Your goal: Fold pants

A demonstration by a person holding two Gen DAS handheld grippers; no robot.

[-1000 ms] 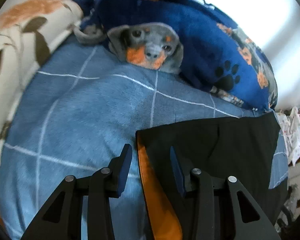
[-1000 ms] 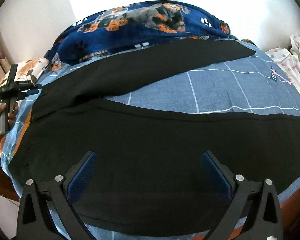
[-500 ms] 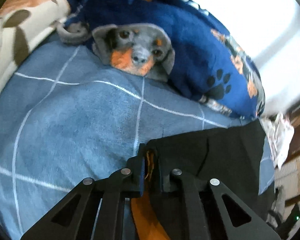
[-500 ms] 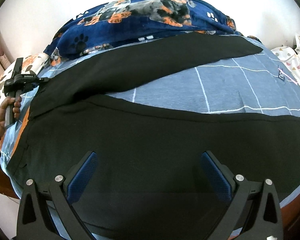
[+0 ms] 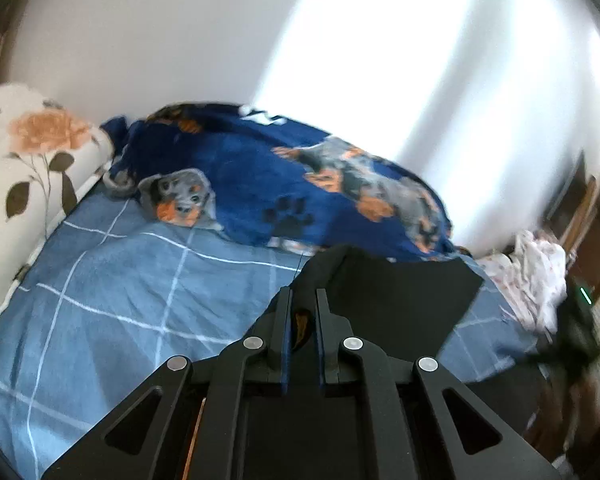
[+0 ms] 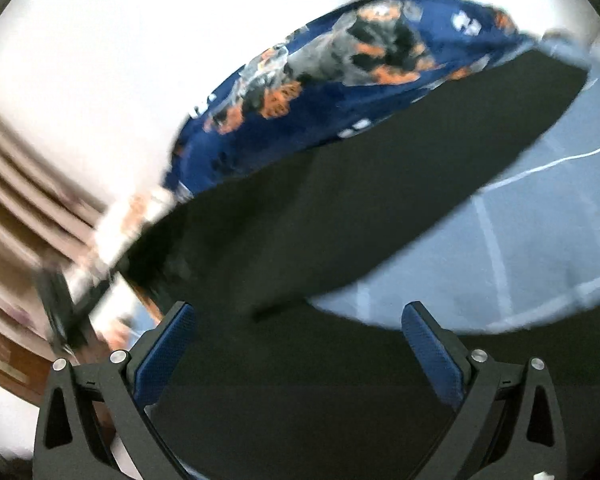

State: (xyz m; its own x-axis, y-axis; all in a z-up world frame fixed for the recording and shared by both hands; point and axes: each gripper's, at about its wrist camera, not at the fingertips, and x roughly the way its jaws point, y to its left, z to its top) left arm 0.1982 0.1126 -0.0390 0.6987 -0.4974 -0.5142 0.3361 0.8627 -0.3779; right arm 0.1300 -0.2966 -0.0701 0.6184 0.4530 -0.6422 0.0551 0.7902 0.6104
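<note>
Underneath everything, a blue bedspread (image 5: 112,280) with a white grid of lines, spread across the bed and crossed by pale stripes in the right wrist view as well. Along the far side against the white wall, a navy fleece blanket (image 5: 252,184) printed with grey-and-orange dogs and black paw marks, heaped in a long roll. At the left edge, a cream pillow (image 5: 24,168) with an orange flower and brown leaves, touching the blanket's end. Draped over the spread, black pants (image 6: 340,208), one leg stretching toward the blanket and partly raised off the bed, the nearer part lying dark beneath the right tool. At the right edge, a crumpled white spotted cloth (image 5: 540,272), just beside the spread's corner. Left gripper (image 5: 302,300) clamped tight on a bunched black edge of the pants, an orange lining showing between the narrow jaws, fabric lifted clear of the spread there. Right gripper (image 6: 298,316) spread wide above the pants, blue pads (image 6: 164,356) gripping nothing.
</note>
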